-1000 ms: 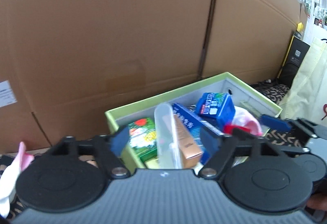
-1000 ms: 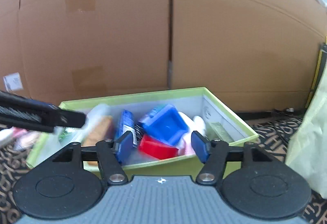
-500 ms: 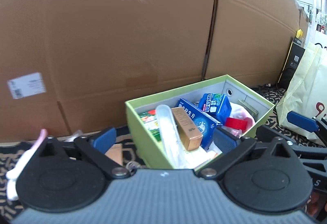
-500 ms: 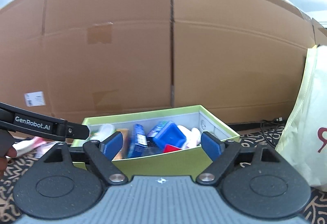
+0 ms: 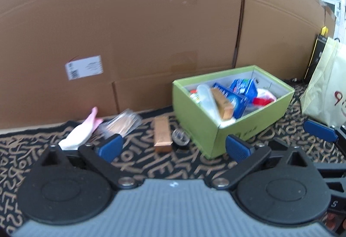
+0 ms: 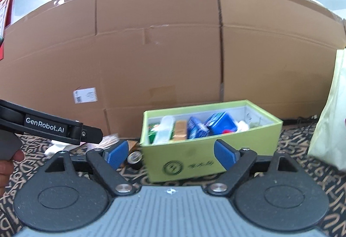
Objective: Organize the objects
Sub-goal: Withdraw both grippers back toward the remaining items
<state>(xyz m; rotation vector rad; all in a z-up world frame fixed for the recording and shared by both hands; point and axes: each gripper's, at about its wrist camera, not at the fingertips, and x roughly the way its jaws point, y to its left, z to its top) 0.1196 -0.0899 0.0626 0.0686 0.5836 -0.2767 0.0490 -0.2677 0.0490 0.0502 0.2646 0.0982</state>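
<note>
Left wrist view: left gripper (image 5: pixel 173 148) with jaws spread wide, nothing between the blue pads.
Right wrist view: right gripper (image 6: pixel 170 153) jaws opening, nothing pinched; the green box's near wall shows behind the gap.
Green box (image 5: pixel 194 111): at 1 o'clock from the left gripper, on the patterned mat (image 5: pixel 151 163), full of packets, a clear tube and blue cartons.
Brown carton (image 5: pixel 162 134): flat on the mat at 12 o'clock, just left of the box.
Clear round jar (image 5: pixel 180 136): between carton and box.
Plastic packet (image 5: pixel 123 122) and pink-white cloth (image 5: pixel 80 133): at 10 o'clock.
Backdrop: cardboard wall (image 5: pixel 151 31); pale bag (image 5: pixel 324 90) at 2 o'clock.
</note>
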